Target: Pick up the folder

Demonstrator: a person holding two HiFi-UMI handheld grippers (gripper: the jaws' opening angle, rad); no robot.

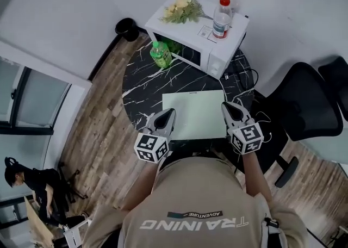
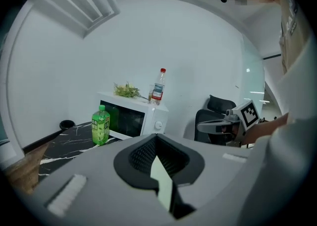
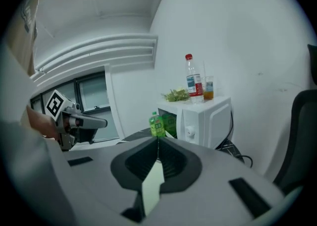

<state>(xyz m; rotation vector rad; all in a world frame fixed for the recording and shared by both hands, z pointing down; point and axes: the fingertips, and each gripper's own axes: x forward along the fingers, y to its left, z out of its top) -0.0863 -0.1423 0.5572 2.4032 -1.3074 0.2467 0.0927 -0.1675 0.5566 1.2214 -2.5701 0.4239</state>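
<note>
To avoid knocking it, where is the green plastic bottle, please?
Head view, centre-left: the green plastic bottle stands on the black table by the white microwave.

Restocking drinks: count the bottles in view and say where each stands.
2. A green bottle stands on the black table by the microwave; a red-capped clear bottle stands on top of it. The orange-filled vessel beside it looks like a glass.

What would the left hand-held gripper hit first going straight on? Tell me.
The left hand-held gripper seems to tilt down, so likely the folder, whose left edge lies at its shut tip; its height is unclear. Past that, the microwave.
</note>
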